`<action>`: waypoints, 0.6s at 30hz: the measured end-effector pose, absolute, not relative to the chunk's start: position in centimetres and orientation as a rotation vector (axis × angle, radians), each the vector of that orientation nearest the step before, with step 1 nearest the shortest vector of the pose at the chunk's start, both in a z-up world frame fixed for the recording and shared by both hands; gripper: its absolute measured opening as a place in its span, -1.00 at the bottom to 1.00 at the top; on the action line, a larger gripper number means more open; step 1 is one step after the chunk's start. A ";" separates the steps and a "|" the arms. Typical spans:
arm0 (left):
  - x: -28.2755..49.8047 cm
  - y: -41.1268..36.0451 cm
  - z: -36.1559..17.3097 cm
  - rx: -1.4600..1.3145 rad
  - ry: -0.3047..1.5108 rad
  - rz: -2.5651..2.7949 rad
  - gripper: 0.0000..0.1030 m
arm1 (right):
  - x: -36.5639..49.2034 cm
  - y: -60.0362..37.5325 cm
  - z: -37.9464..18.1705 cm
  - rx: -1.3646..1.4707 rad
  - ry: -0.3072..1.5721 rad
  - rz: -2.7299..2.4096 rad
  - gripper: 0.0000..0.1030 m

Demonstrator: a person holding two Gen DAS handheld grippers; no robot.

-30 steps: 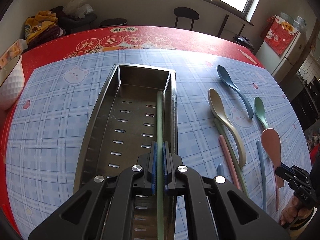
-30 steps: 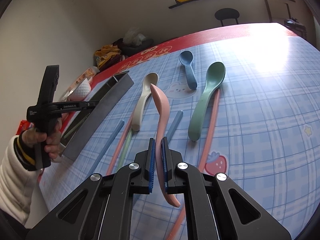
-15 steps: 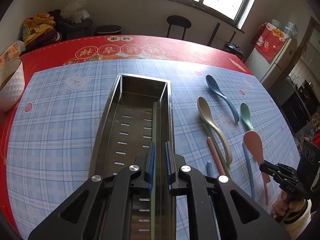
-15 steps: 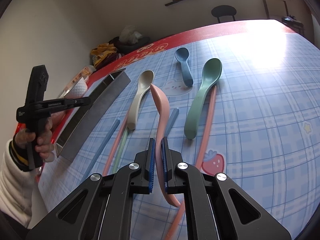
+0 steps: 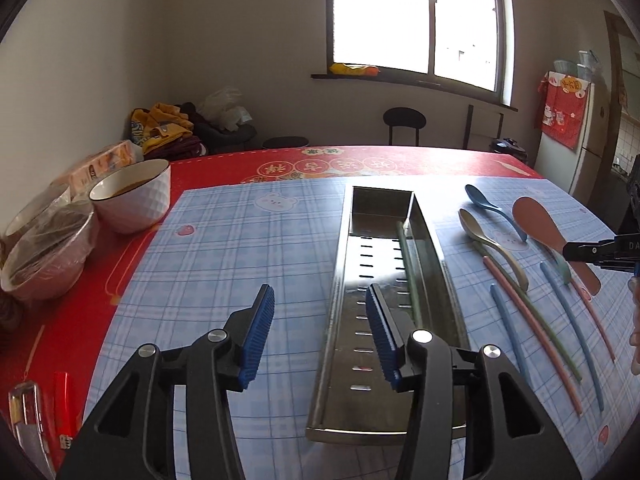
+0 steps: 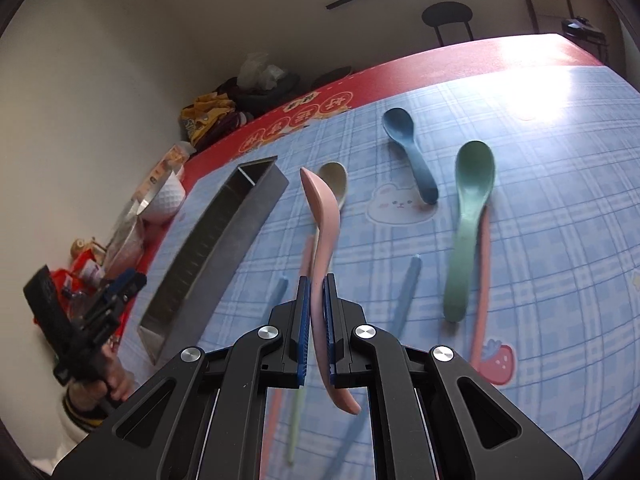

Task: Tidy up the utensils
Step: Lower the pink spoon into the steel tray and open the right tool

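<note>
In the left wrist view my left gripper (image 5: 320, 304) hovers over the near left side of the long steel tray (image 5: 434, 248), jaws opening, nothing between them. A green chopstick (image 5: 408, 264) lies inside the tray along its right wall. My right gripper (image 6: 316, 288) is shut on the handle of a pink spoon (image 6: 324, 216), held in the air above the blue checked mat. On the mat lie a beige spoon (image 6: 336, 180), a blue spoon (image 6: 408, 148), a green spoon (image 6: 468, 216) and several chopsticks (image 5: 528, 328). The pink spoon (image 5: 536, 228) also shows right of the tray.
A white bowl (image 5: 132, 196) and plastic-covered bowls (image 5: 48, 252) stand at the table's left edge on the red cloth. A red lighter (image 5: 64, 404) lies near the front left corner. Behind the table stand a stool (image 5: 404, 120) and a fridge (image 5: 576, 136).
My left gripper let go of the green chopstick, which now lies in the tray, then opened, drew back and tilted up. My right gripper rose a little with the pink spoon.
</note>
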State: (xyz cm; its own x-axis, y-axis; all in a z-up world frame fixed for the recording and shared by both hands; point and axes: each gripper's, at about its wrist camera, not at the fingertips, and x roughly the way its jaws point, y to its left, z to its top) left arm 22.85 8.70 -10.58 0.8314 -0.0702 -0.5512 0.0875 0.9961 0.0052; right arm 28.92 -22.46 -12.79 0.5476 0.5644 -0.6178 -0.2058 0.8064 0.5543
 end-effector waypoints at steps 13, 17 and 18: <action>23.2 12.7 -11.2 -0.132 0.576 -0.025 -0.01 | 38.3 -9.4 -12.7 0.633 1.053 0.424 -0.87; 23.1 12.7 -11.2 -0.133 0.578 -0.022 -0.01 | 39.2 -7.3 -13.7 0.631 1.094 0.376 -0.87; 23.1 12.6 -11.2 -0.131 0.579 -0.023 -0.01 | 39.3 -6.8 -13.9 0.625 1.102 0.368 -0.87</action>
State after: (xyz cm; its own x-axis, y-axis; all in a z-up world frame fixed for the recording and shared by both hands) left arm 23.09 12.61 -11.22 0.8369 -0.0588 -0.5442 -0.0147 0.9914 -0.1298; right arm 39.30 -6.77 -13.86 0.4174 0.5679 -0.7094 0.0270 0.7726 0.6343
